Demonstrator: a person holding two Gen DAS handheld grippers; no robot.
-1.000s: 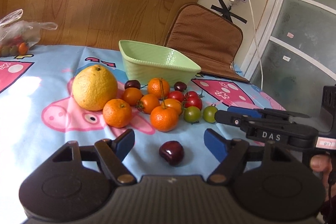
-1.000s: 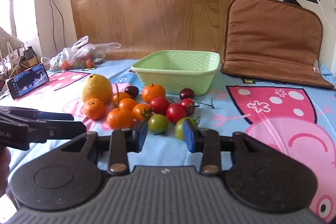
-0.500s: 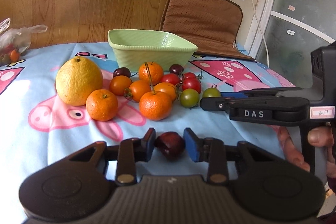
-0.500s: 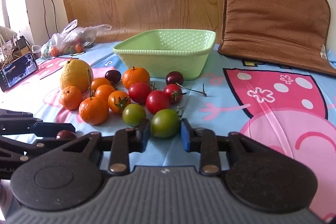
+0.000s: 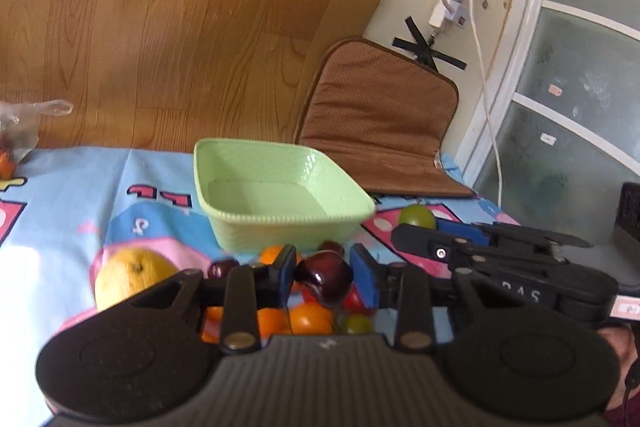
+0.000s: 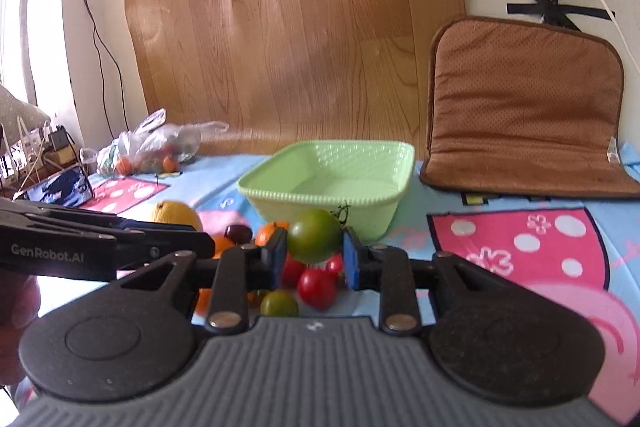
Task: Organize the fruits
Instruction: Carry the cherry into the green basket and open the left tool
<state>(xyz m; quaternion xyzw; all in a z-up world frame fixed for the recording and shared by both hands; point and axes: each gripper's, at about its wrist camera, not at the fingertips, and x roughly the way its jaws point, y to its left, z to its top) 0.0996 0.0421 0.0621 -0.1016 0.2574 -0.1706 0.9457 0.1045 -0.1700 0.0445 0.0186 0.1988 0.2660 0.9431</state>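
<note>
Between the blue pads of the left gripper (image 5: 323, 273) sits a dark red cherry (image 5: 325, 277), pinched from both sides and carried above the fruit pile (image 5: 304, 319). The right gripper (image 6: 315, 254) holds a green tomato (image 6: 314, 235) the same way, its stem curling up past the right pad.

Straight ahead of both pairs of jaws, a little lower, stands the empty green basket (image 5: 280, 217) — its near wall faces them just beyond the pile. It looks about equally near to either hand; the right gripper's tomato already shows against the basket's front rim (image 6: 320, 201), so that hand seems marginally closer. Neither fruit has a long axis to mind.

Each hand likely needs only a short forward carry over that near rim before letting go — too early, and the fruit drops onto the pile.
</note>
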